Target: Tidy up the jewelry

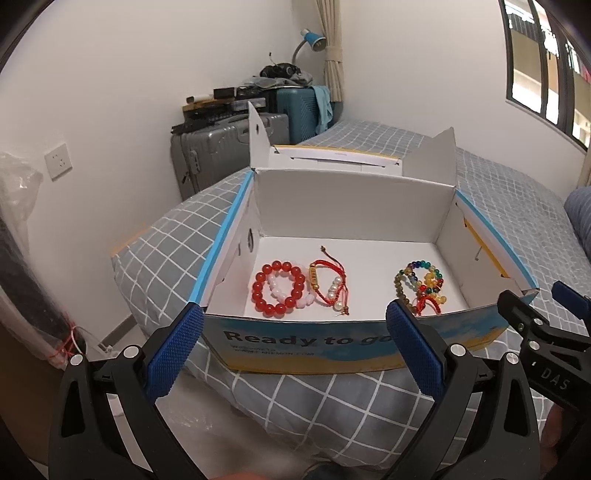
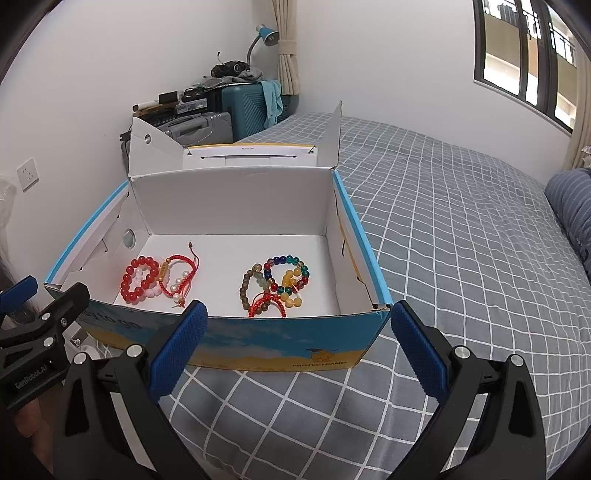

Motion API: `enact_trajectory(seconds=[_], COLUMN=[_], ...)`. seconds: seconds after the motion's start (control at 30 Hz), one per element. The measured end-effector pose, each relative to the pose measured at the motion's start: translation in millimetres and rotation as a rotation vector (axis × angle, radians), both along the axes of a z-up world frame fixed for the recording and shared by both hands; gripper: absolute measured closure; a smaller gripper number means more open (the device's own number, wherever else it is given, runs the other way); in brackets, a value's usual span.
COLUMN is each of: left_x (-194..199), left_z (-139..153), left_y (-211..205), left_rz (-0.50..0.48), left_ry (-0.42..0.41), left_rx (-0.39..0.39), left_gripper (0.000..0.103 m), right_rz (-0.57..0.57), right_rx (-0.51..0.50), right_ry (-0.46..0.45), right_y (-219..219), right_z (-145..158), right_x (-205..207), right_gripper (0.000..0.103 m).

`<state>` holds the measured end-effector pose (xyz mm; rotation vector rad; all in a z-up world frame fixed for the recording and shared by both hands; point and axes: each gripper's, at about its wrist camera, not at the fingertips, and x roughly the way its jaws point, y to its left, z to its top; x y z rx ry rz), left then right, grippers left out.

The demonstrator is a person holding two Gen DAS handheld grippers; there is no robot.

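cardboard shoe box on the bed holds tangled bead bracelets at right; both hand-held grippers, left and right, gape wide and empty. snagged cords could drag neighbours out together.

bright, even indoor light | daylight at window | sharp focus | fisheye bending, dark corners

You're facing a bed in grey checked bedding, white walls behind — far left, a grey suitcase beside a teal one, a blue lamp, a beige curtain; right, a dark-framed window.
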<state>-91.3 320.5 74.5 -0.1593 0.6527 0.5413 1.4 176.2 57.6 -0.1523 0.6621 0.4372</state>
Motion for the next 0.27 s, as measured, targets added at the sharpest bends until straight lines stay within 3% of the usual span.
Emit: enact_trajectory(seconds=[0.27], left_x=[0.3], left_z=[-2.6], left_y=[5.2], left_rz=[-0.018], left_ry=[0.005], left_rx=[-0.049], left_gripper=[0.006], right_rz=[0.0], right_rx=[-0.007], right_ry=[-0.003], right_y=[2.5], right_z=[1.1], right_x=[-2.2], right_gripper=[0.007])
